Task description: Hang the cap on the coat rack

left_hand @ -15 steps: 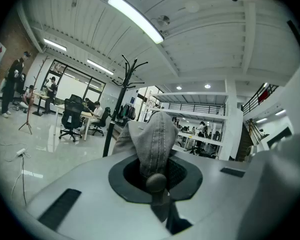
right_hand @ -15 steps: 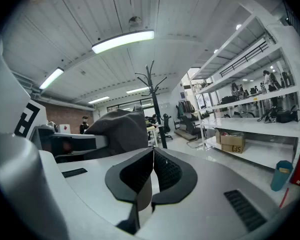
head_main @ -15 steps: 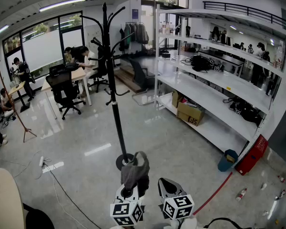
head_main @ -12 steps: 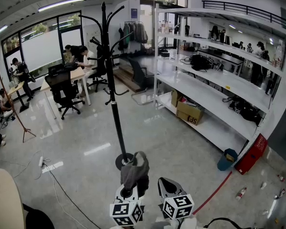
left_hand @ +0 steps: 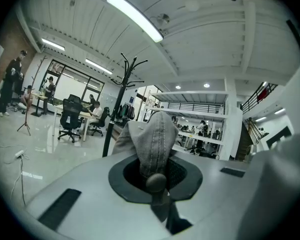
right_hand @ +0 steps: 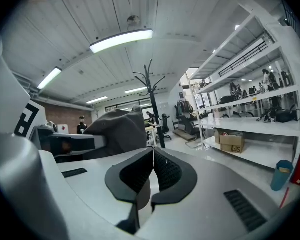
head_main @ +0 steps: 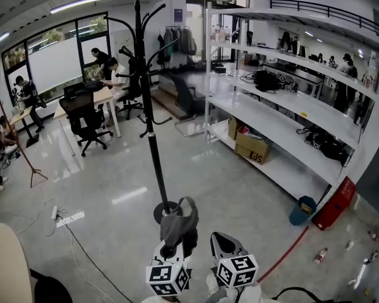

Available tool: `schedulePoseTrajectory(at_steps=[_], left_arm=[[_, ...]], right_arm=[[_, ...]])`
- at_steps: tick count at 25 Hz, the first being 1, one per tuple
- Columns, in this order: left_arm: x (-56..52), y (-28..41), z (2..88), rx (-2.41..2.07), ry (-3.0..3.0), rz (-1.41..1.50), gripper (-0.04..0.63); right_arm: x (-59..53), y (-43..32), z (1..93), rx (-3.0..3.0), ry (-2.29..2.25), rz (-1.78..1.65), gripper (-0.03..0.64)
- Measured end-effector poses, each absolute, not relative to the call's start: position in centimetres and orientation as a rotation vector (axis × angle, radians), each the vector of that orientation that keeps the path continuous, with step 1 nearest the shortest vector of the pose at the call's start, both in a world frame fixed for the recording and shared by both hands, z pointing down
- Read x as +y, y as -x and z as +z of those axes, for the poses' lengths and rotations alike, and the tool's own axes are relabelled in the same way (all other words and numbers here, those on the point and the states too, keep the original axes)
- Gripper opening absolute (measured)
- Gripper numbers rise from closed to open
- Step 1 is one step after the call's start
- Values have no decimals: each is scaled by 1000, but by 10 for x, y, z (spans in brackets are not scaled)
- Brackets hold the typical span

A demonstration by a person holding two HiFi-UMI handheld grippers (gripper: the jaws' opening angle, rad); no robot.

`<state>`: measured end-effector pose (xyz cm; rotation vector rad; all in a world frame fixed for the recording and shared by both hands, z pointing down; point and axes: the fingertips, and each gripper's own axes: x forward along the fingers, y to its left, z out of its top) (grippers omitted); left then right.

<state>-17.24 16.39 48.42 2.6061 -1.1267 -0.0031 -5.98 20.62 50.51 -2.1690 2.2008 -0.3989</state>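
A grey cap (head_main: 179, 223) stands up from my left gripper (head_main: 175, 242), whose jaws are shut on its cloth; in the left gripper view the cap (left_hand: 152, 144) rises out of the closed pads. My right gripper (head_main: 220, 246) sits just to the right of it, shut with nothing between its jaws (right_hand: 153, 171), and the cap (right_hand: 117, 131) shows at its left. The black coat rack (head_main: 150, 112) stands straight ahead on the floor, its round base (head_main: 162, 213) just beyond the cap and its hooks far above it. The coat rack (left_hand: 115, 111) also rises behind the cap.
White shelving (head_main: 290, 118) with boxes and bags runs along the right. Desks, office chairs (head_main: 88, 122) and several people fill the far left. A wooden coat stand (head_main: 19, 144) is at left. A cable and power strip (head_main: 57, 214) lie on the floor at left.
The grippers and the cap stay almost where they were. A person at the far desk has stood up.
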Motion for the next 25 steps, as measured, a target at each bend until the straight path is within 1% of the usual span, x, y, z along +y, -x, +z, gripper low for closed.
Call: schedulePoseTrajectory(at_steps=[11,25], left_arm=[[138,151,485,-1135,-2609,11,15],[69,116,479,-1217,-2580,-4,15]], right_arm=[[174,41,506,2203,2132,-420,11],[95,6,503,2271,2059,-430,11]])
